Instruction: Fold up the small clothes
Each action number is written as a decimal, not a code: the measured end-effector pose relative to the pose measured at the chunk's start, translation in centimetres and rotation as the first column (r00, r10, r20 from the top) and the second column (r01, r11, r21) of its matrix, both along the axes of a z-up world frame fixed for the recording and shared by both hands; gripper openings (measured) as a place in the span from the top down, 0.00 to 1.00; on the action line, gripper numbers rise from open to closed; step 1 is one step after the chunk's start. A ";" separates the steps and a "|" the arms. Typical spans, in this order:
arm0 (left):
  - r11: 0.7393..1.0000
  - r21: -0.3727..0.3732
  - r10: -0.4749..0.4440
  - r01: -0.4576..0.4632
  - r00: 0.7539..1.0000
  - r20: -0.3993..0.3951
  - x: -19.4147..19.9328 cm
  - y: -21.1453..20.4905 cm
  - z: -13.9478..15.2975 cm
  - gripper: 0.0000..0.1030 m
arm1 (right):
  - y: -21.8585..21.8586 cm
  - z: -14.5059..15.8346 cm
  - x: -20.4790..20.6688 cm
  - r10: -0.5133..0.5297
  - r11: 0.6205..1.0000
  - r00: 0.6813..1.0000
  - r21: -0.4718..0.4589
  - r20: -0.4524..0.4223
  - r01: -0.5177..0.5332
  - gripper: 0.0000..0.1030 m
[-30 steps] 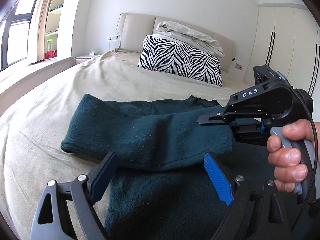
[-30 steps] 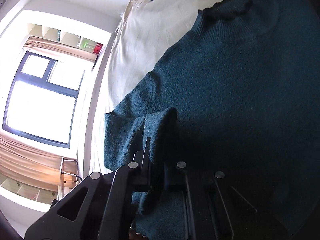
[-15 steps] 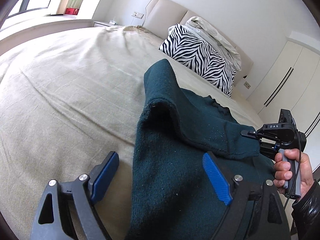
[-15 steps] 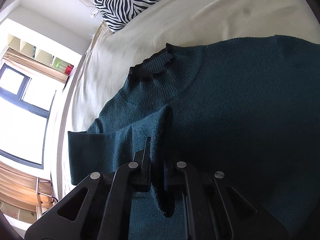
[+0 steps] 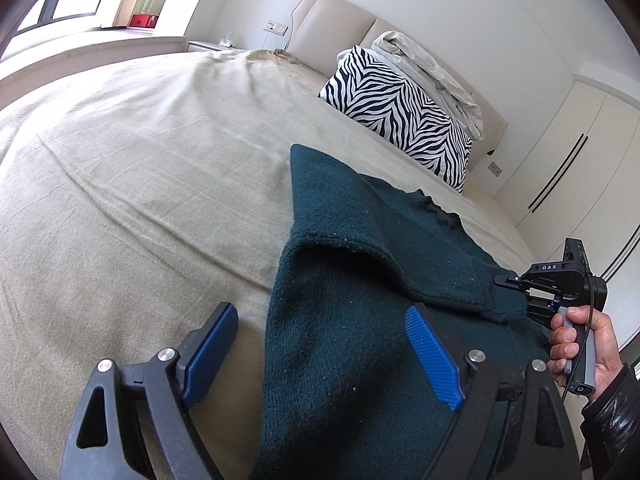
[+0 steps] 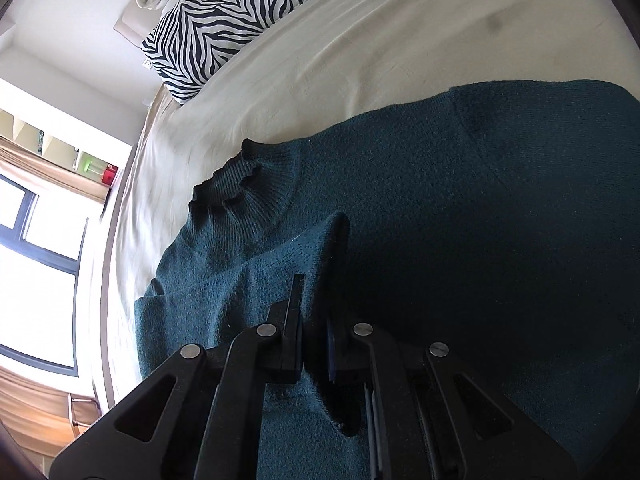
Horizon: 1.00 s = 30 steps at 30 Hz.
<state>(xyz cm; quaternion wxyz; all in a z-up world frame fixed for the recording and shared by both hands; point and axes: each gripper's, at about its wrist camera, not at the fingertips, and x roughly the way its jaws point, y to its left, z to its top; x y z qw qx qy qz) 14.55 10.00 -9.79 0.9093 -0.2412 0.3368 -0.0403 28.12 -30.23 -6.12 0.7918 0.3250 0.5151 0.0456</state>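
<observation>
A sweater (image 5: 352, 340) lies spread on the bed (image 5: 140, 184), its collar (image 6: 248, 192) toward the headboard (image 5: 332, 16). One sleeve (image 5: 400, 256) is folded across its body, the cuff pinched in the right gripper (image 6: 316, 320). The left gripper (image 5: 320, 344) hangs spread over the sweater's edge. A pillow (image 5: 400, 112) leans against the headboard with bedding (image 5: 428, 68) piled on it. Wardrobe doors (image 5: 572, 168) stand right of the bed, a window (image 6: 32, 264) on the opposite side.

Ahead of the fingers a beige bed (image 5: 140, 168) carries a zebra pillow (image 5: 400, 116) against a padded headboard (image 5: 332, 16). Right stand white wardrobes (image 5: 580, 152); left, a bright window (image 6: 24, 280).
</observation>
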 end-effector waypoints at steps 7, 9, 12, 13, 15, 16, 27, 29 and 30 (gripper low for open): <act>1.000 0.001 -0.002 0.002 1.000 -0.009 0.2 0.2 0.0 0.15 | -0.6 -0.8 -1.0 -0.014 1.000 1.000 0.007 0.005 0.014 0.93; 1.000 0.005 -0.003 0.003 1.000 -0.011 0.3 0.1 0.0 0.15 | -0.7 -0.6 -1.5 -0.020 1.000 1.000 0.020 0.013 0.020 0.92; 1.000 0.004 -0.003 0.003 1.000 -0.013 0.3 0.1 -0.1 0.15 | -1.0 -0.4 -2.2 -0.024 0.998 1.000 0.063 0.006 0.024 0.91; 1.000 0.006 -0.003 0.003 1.000 -0.014 0.3 0.0 -0.1 0.15 | -1.0 -0.4 -2.4 -0.020 0.998 1.000 0.065 0.002 0.020 0.90; 1.000 0.009 -0.004 0.004 1.000 -0.016 0.3 -0.2 -0.2 0.14 | -0.5 -0.3 -2.9 0.018 0.998 1.000 0.062 0.007 -0.018 0.90; 1.000 0.010 -0.004 0.004 1.000 -0.017 0.4 -0.2 -0.2 0.14 | -0.1 -0.3 -3.1 0.037 0.998 0.999 0.054 0.007 -0.037 0.90; 1.000 0.010 -0.003 0.003 1.000 -0.018 0.5 -0.2 -0.3 0.14 | -0.2 0.9 -2.8 0.065 0.997 0.998 -0.040 -0.002 -0.065 0.93; 1.000 0.010 -0.003 0.003 1.000 -0.018 0.5 -0.2 -0.3 0.14 | -1.1 1.1 -2.5 0.054 0.998 0.998 -0.026 -0.013 -0.054 0.93; 1.000 0.010 -0.003 0.003 1.000 -0.018 0.5 -0.2 -0.3 0.14 | -1.4 0.9 -2.2 0.057 0.998 0.998 -0.015 -0.027 -0.057 0.93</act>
